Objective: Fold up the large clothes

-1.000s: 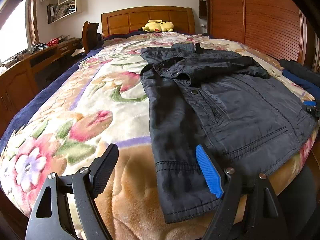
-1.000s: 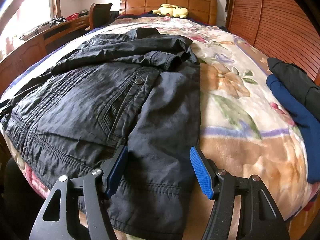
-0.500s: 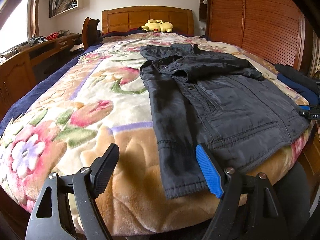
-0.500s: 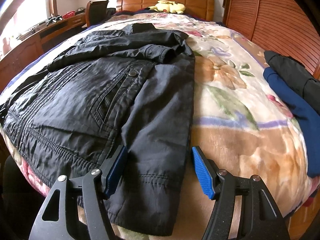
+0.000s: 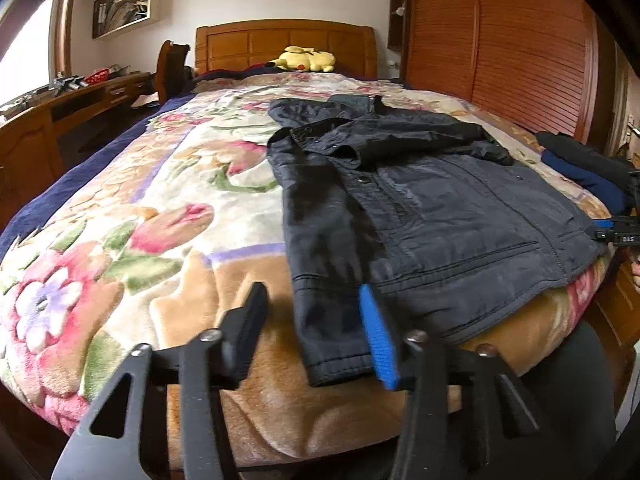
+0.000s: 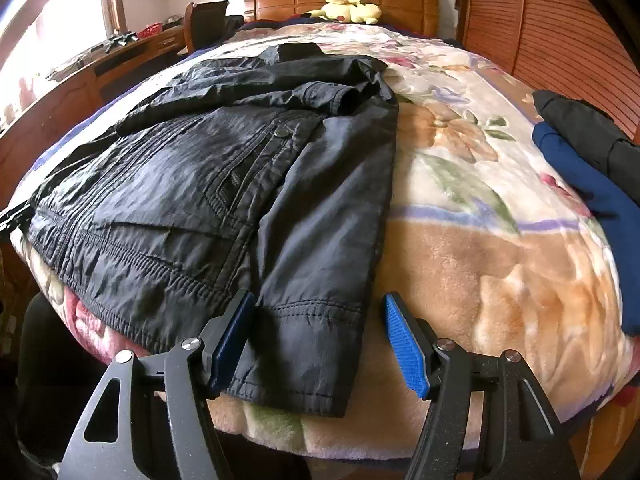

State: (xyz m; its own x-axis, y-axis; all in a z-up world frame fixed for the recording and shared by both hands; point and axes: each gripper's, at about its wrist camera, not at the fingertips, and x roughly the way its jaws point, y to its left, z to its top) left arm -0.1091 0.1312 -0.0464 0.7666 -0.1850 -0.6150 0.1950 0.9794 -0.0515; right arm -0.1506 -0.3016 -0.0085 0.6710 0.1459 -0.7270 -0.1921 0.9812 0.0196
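A dark jacket lies spread on the floral blanket of the bed, its hem at the foot edge, one sleeve folded across the chest. My left gripper is open and empty, hovering at the cuff of the near sleeve. In the right wrist view the jacket fills the left side. My right gripper is open, its fingers either side of the other sleeve's cuff at the bed's foot, not closed on it.
Folded dark and blue clothes lie at the bed's right side, also in the left wrist view. A yellow plush toy sits by the wooden headboard. A wooden desk runs along the left. A slatted wardrobe stands on the right.
Both grippers have drawn back toward the foot of the bed and lowered. The jacket has not moved. Both stay open.
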